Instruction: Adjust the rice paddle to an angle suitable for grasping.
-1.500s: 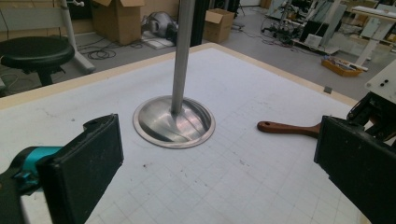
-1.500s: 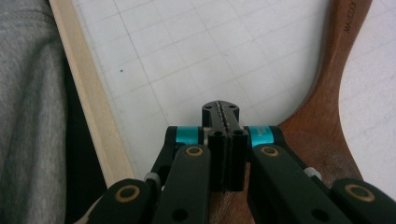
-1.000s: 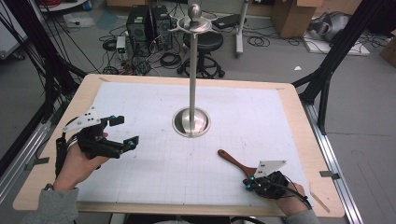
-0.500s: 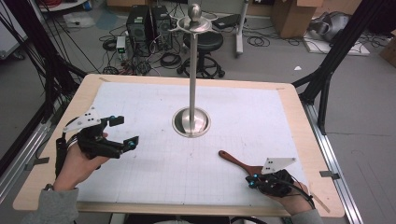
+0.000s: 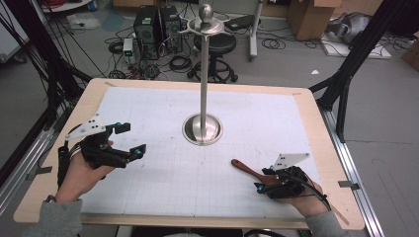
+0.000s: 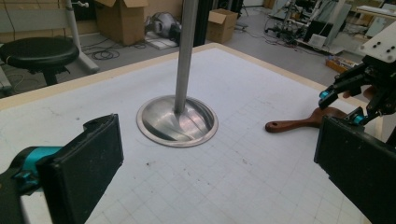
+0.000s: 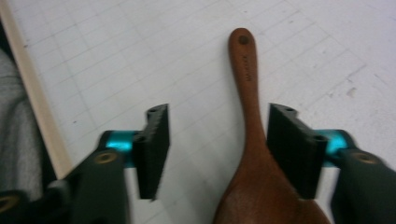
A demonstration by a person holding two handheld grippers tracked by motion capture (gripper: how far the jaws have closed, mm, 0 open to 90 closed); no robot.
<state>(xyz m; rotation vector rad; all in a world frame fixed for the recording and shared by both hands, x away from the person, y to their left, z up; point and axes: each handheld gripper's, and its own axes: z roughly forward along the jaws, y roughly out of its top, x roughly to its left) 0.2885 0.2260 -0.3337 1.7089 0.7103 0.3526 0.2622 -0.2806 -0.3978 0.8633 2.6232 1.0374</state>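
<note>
Reading left to right off the metal stand (image 5: 203,129) as landmark, which sits upright mid-mat on its round dished base, pole vertical.

Left gripper (image 5: 127,139): well left of the stand base and a bit nearer the person, held in the left hand (image 5: 84,170) above the gridded white mat (image 5: 163,187). Jaws spread wide, nothing between the pads. In the left gripper view its two black pads frame the stand base (image 6: 177,120) from either side, with bare mat between them.

Wooden spoon (image 5: 248,170): lying flat on the mat, right of the stand base and nearer the person. Handle end points back toward the stand; bowl end runs under the right gripper. The left gripper view shows the spoon (image 6: 303,123) well right of the stand base, handle tip toward it.

Right gripper (image 5: 261,186): right of the stand and toward the near table edge, held in the right hand (image 5: 309,202). Jaws have just been opening and now stand apart, released. The right gripper view has the spoon (image 7: 250,121) between the two pads, off-centre: its neck runs just beside the pad on the right of that view, with a clear gap of mat to the other pad. Neither pad presses on it; whether the nearer pad brushes the wood I can't tell.
</note>
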